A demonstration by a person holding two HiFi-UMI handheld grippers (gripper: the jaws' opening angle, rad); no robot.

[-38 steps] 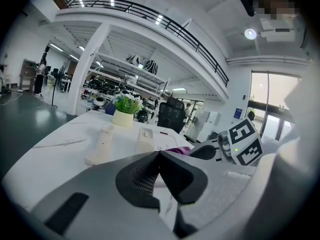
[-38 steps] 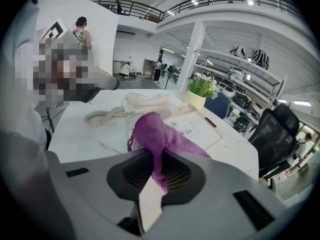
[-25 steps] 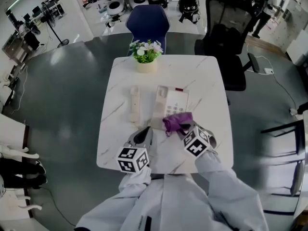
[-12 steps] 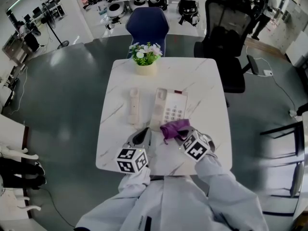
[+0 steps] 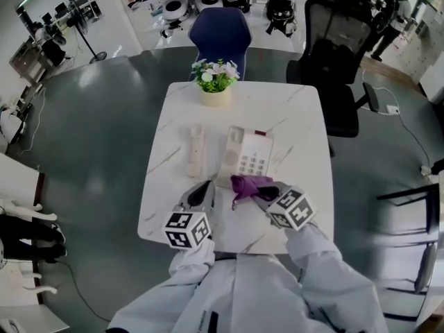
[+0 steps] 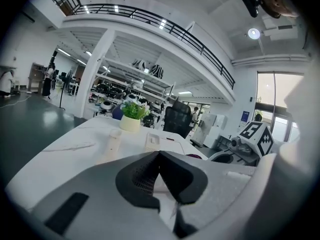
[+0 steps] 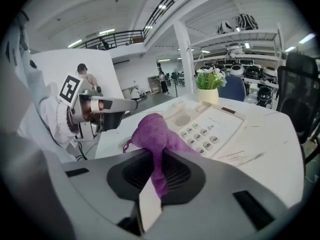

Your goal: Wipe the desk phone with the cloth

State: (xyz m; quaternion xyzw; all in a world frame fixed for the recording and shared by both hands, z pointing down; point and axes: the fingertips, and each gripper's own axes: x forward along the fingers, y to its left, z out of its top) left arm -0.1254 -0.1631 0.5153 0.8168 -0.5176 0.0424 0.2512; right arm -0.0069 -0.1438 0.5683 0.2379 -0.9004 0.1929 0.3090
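I am seeing the right gripper [image 5: 260, 191] clenched on the cloth [image 5: 246, 184]. In its own view the jaws are pinching a tail of purple cloth [image 7: 152, 134] while the rest is bunching up above them. The bunch is sitting at the near edge of the phone [image 5: 248, 155], just short of the keypad. I cannot tell whether it is pressing on the casing.

The left gripper [image 5: 206, 188] is resting low over the table [image 5: 291, 116], just left of the phone's near corner and apart from the cloth. In its view the left gripper [image 6: 160, 176] is showing its jaws closed together with nothing between them.

The handset [image 5: 195, 150] is lying off its cradle, flat on the table beside the phone's left side. A plant [image 5: 215, 78] is standing at the far edge.
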